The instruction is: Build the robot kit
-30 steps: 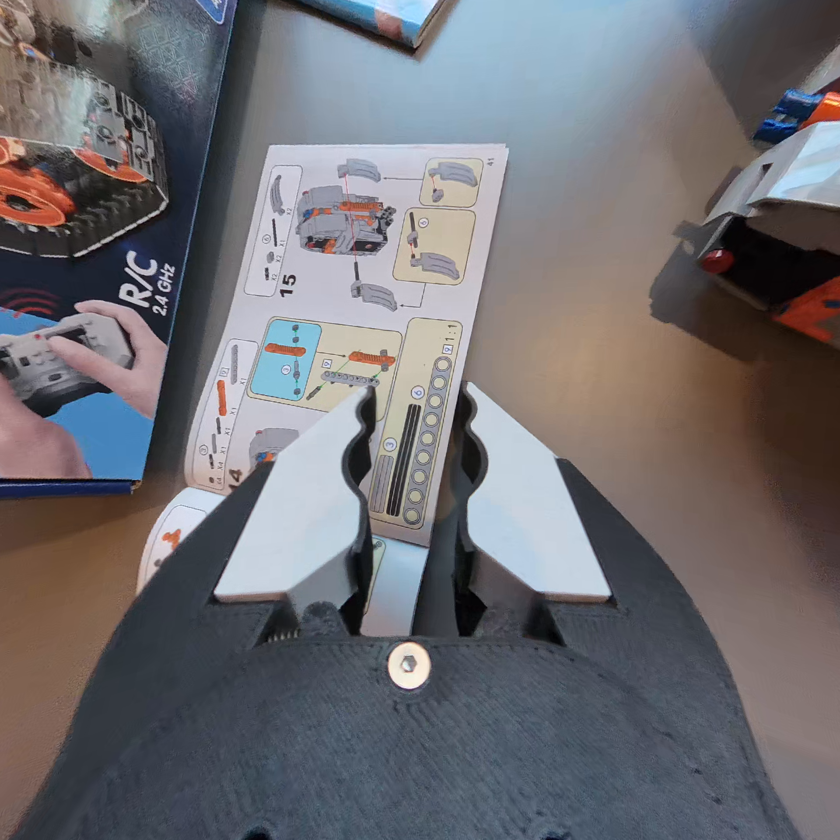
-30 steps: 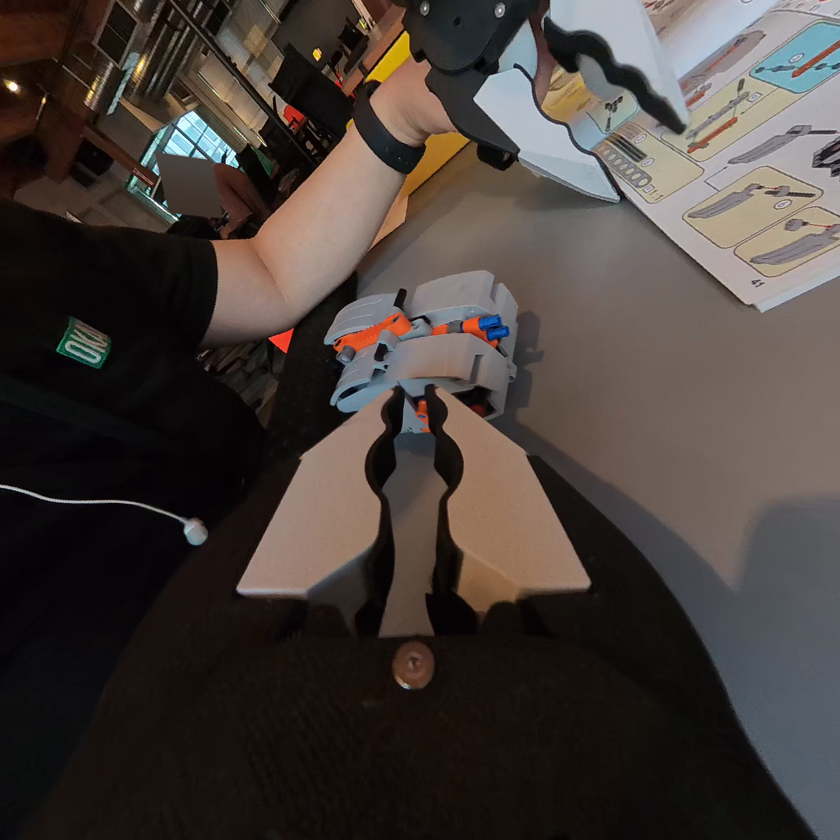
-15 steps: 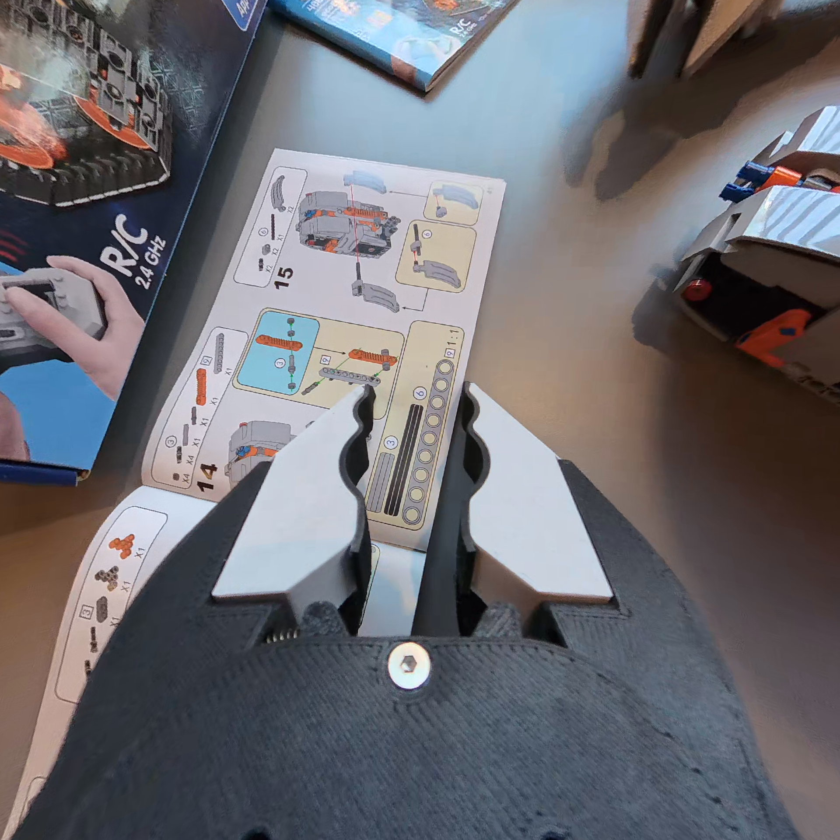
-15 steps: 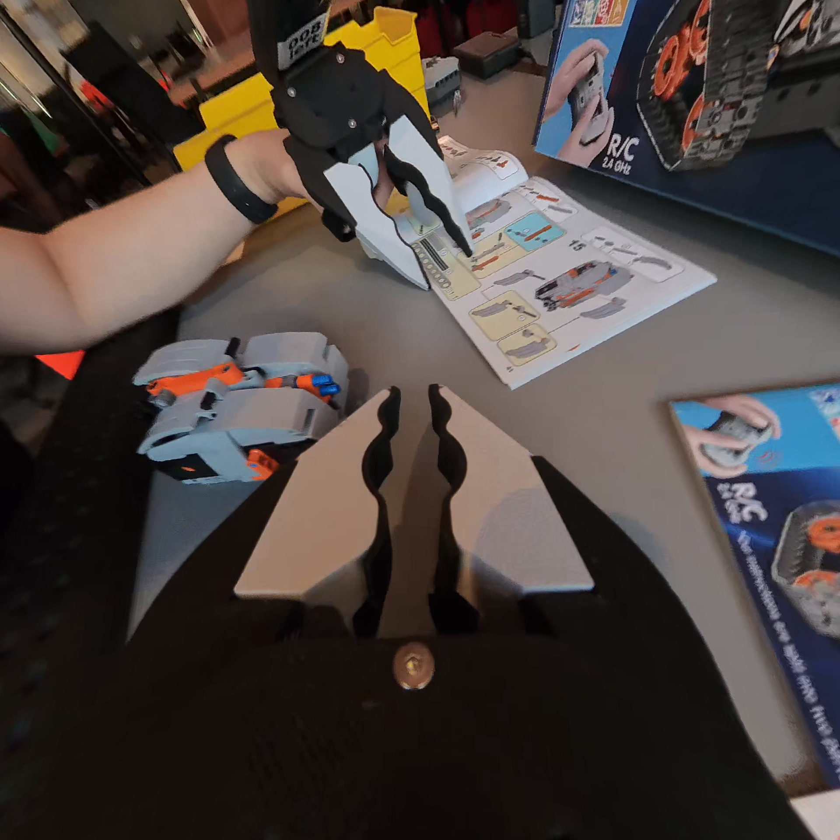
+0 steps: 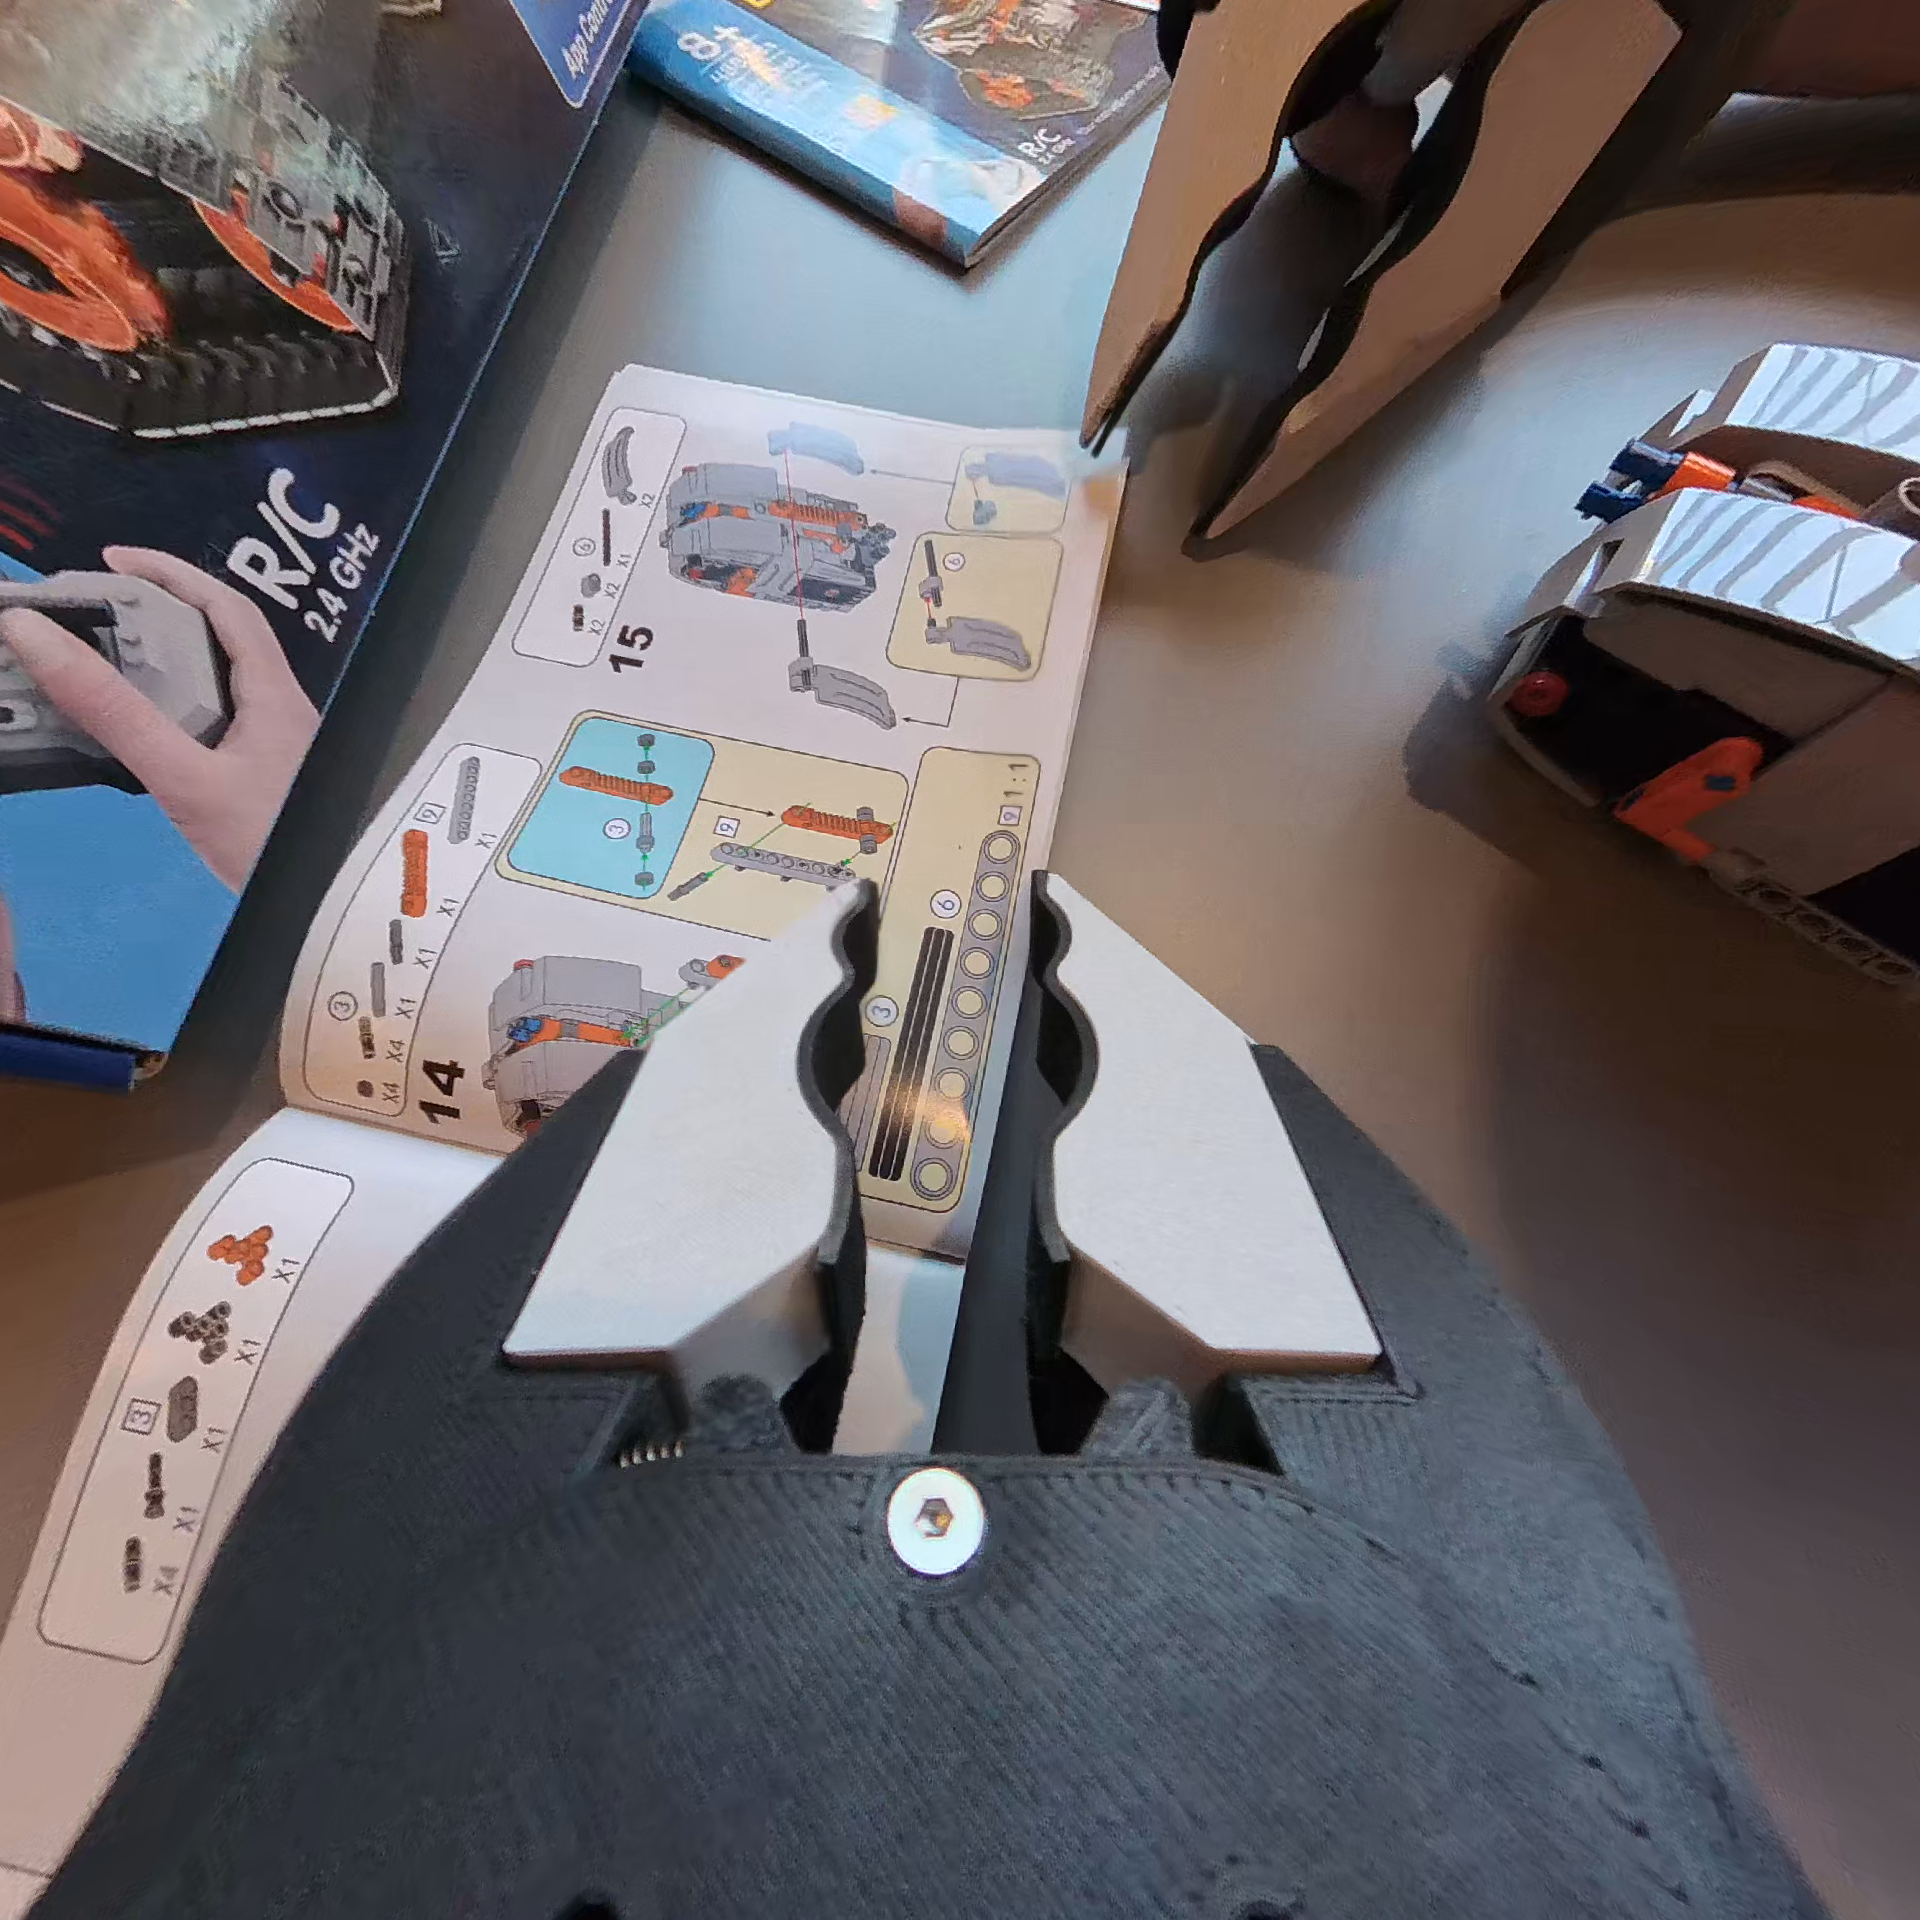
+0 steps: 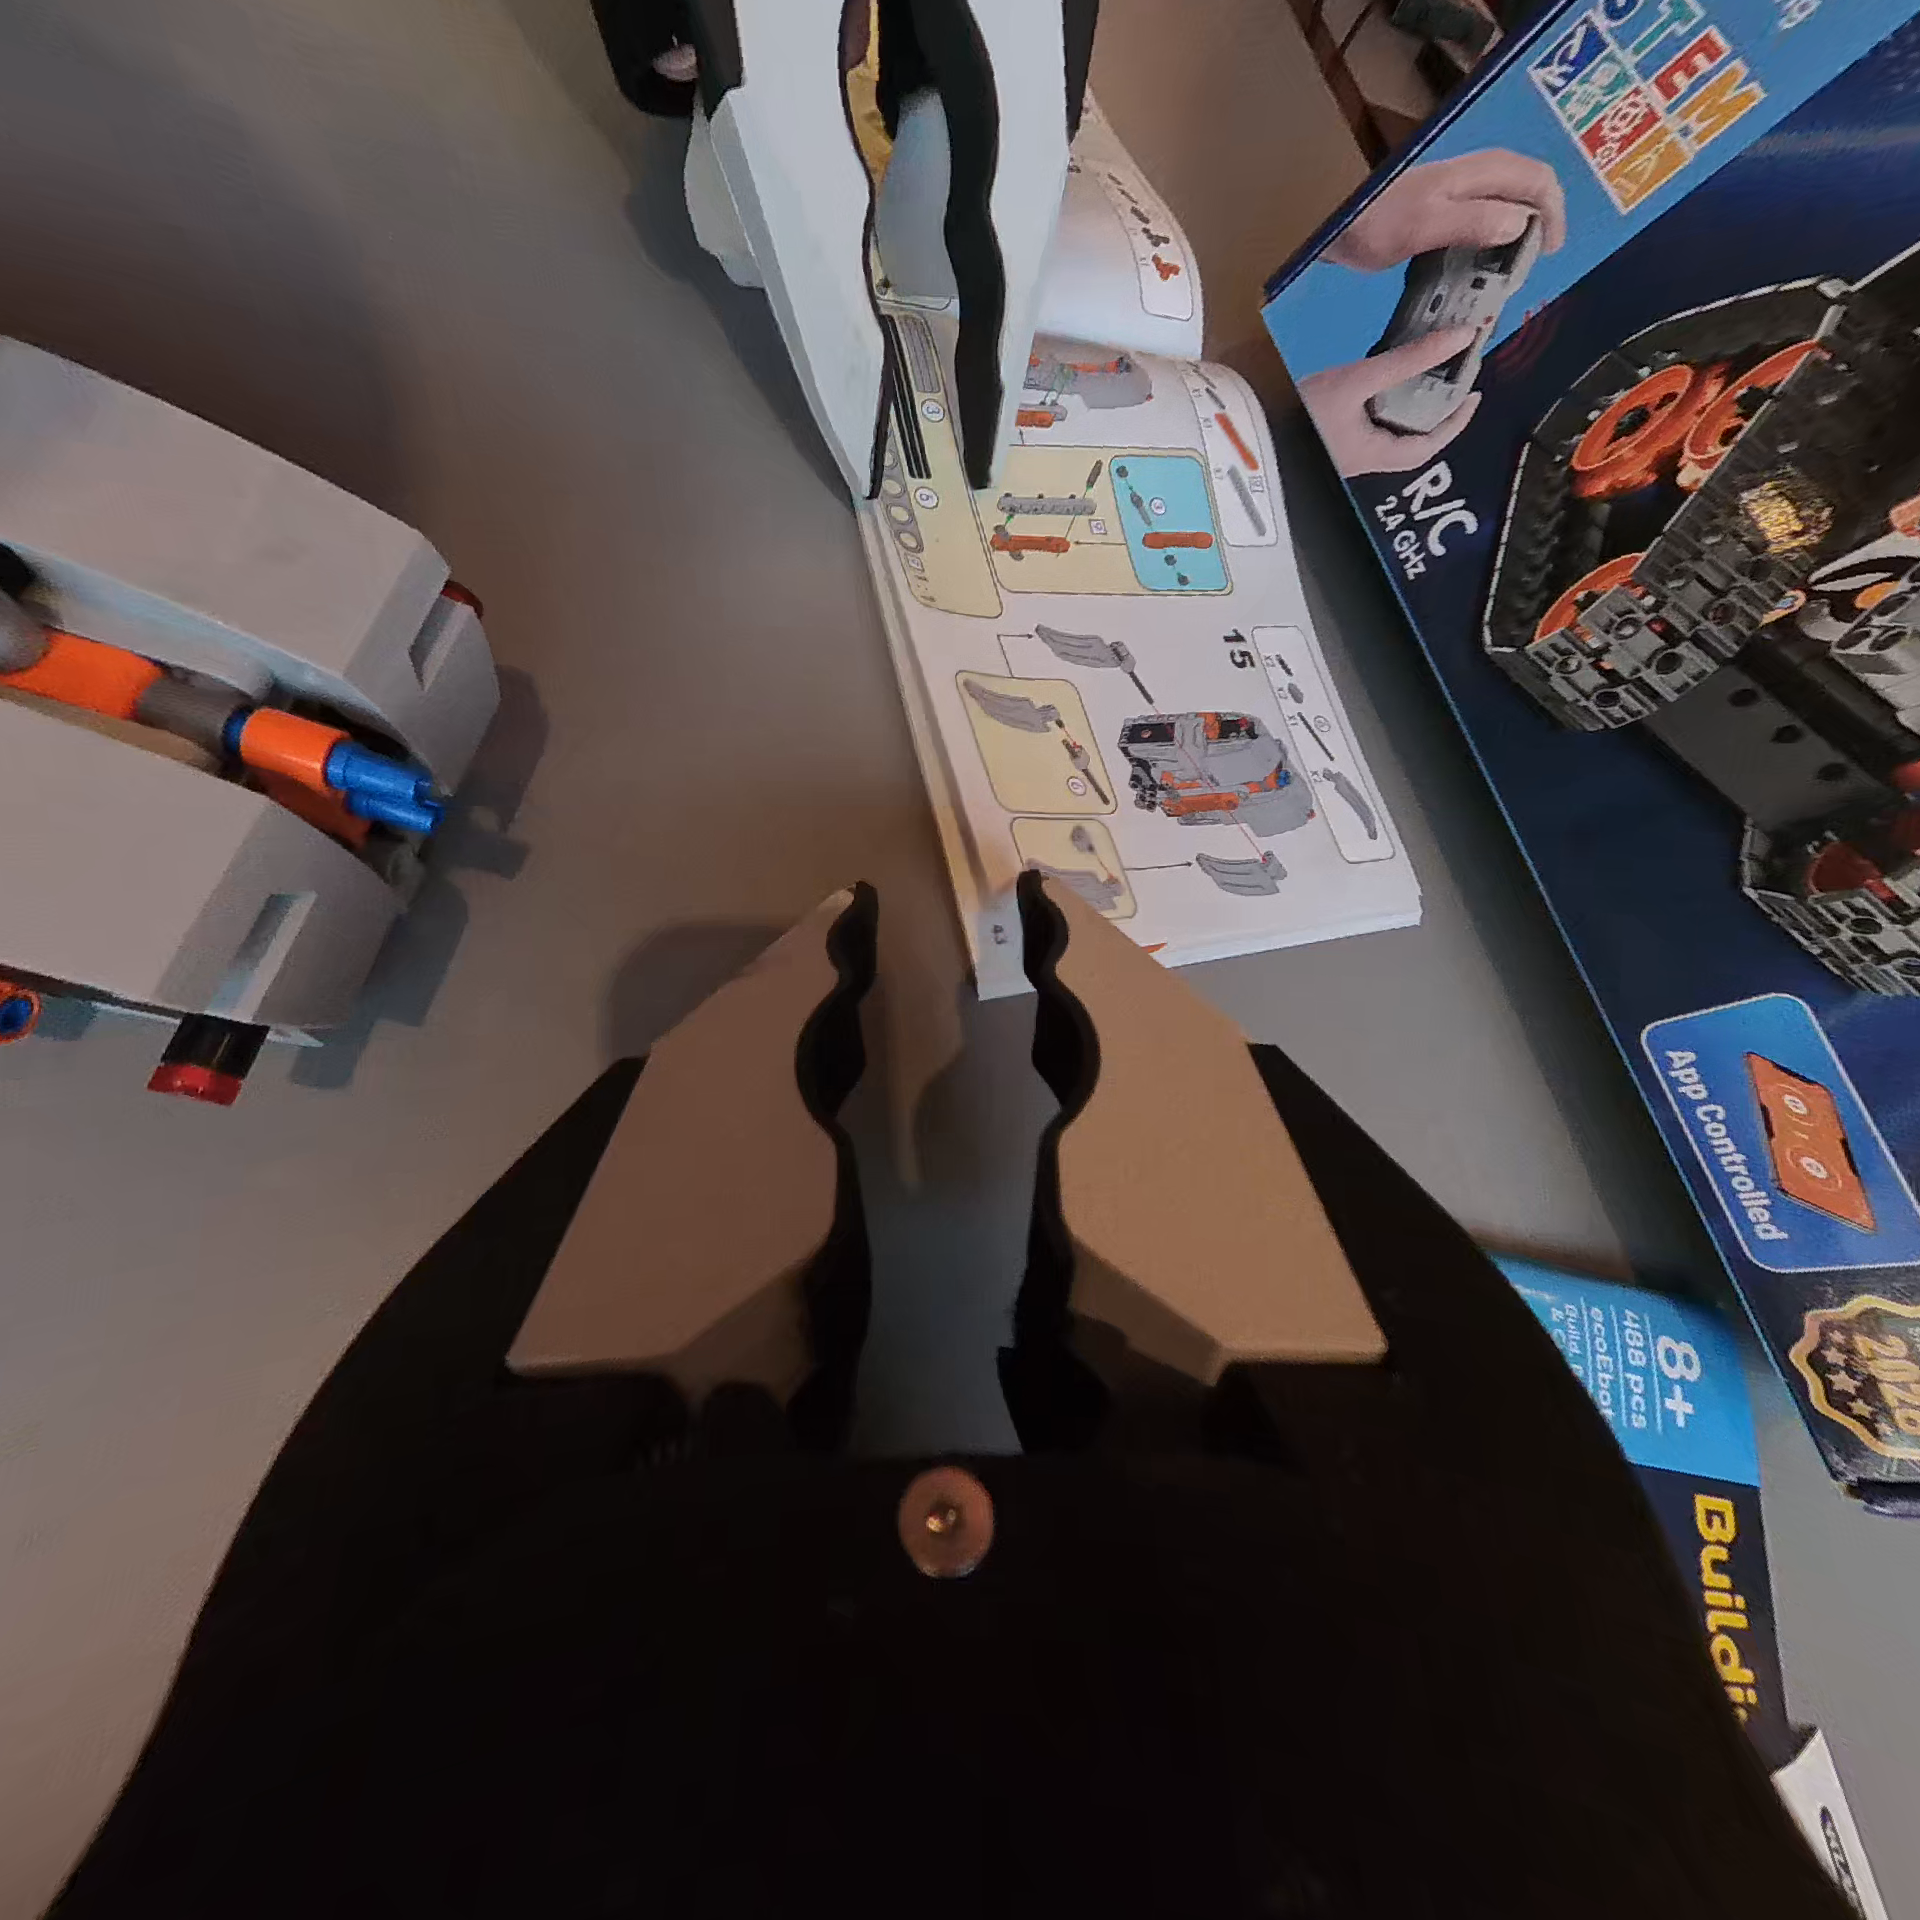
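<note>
An open instruction booklet [image 5: 790,727] lies flat on the grey table. My left gripper [image 5: 951,894] is open and empty, hovering over the booklet's near right part. My right gripper [image 6: 945,891] is open and empty, with its tips at the booklet's [image 6: 1143,727] page corner; I cannot tell whether they touch the paper. It shows in the left wrist view [image 5: 1143,483] at the booklet's far right corner. The left gripper shows in the right wrist view [image 6: 925,483], pointing down over the page. A grey, orange and blue brick-built model [image 5: 1714,665] stands to the side, also in the right wrist view [image 6: 208,727].
A large dark blue toy box [image 5: 208,416] lies flat next to the booklet, also in the right wrist view [image 6: 1662,623]. A second blue booklet [image 5: 904,104] lies beyond the open one, also seen in the right wrist view [image 6: 1662,1403]. Bare table [image 5: 1351,1039] lies between booklet and model. The left gripper's tips are roughly 10 cm from the right gripper's.
My right gripper has swung away from the brick model to the booklet's corner and opened a little wider. My left gripper has drawn back slightly over the page.
</note>
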A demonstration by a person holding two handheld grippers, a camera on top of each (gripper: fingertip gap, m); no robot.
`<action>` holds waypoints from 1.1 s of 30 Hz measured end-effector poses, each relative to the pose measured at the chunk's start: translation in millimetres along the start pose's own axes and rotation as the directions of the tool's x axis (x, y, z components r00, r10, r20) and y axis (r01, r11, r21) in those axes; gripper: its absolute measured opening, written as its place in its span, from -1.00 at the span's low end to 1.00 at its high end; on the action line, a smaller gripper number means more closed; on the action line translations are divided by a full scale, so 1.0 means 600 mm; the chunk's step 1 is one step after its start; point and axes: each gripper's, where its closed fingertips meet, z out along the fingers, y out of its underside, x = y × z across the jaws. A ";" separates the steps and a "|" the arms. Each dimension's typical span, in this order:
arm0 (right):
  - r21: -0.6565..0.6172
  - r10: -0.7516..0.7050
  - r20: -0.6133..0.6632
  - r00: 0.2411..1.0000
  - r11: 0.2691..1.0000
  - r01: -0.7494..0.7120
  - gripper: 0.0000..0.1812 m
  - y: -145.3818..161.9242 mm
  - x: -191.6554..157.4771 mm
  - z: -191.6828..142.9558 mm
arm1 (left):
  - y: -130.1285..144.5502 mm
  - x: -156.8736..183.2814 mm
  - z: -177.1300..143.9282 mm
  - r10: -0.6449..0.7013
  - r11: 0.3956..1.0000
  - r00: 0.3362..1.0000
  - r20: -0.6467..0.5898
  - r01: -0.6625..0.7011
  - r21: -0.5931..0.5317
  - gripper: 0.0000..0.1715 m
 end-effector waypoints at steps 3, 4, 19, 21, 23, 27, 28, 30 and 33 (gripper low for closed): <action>0.003 -0.014 -0.014 1.000 1.000 0.014 -0.71 -0.001 0.000 0.000 | 0.001 0.000 -0.001 -0.002 1.000 1.000 0.003 0.002 0.001 -0.68; 0.003 -0.018 -0.020 1.000 1.000 0.018 -0.71 -0.002 0.001 0.000 | 0.000 0.000 -0.001 -0.006 1.000 1.000 0.001 0.006 0.003 -0.69; 0.079 -0.058 -0.101 0.993 0.995 0.066 -0.86 -0.019 0.056 0.009 | -0.002 -0.003 -0.004 -0.031 0.999 0.999 -0.015 0.032 0.034 -0.72; 0.088 -0.076 -0.099 0.992 0.993 0.085 -1.00 -0.022 0.054 0.005 | -0.004 -0.001 -0.005 -0.030 0.999 0.999 -0.016 0.030 0.039 -0.71; 0.087 -0.079 -0.086 0.993 0.992 0.086 -1.00 -0.027 0.053 0.000 | -0.012 0.005 -0.005 -0.046 0.998 0.999 -0.022 0.047 0.050 -0.61; 0.113 0.006 -0.058 0.998 0.994 0.001 -1.00 -0.060 0.061 -0.019 | -0.075 0.033 -0.004 -0.030 0.991 0.999 -0.026 0.033 0.131 -0.51; 0.124 0.023 -0.056 0.998 0.992 -0.016 -1.00 -0.070 0.063 -0.023 | -0.088 0.034 0.002 -0.002 0.992 1.000 0.020 0.000 0.125 -0.51; 0.162 0.058 -0.060 0.996 0.986 -0.048 -1.00 -0.092 0.066 -0.032 | -0.102 0.023 0.017 0.068 0.993 0.984 0.163 -0.082 0.084 -0.54; 0.195 0.127 -0.045 0.991 0.974 -0.116 -0.99 -0.114 0.065 -0.036 | -0.109 -0.004 0.031 0.135 0.987 0.921 0.367 -0.159 0.037 -0.75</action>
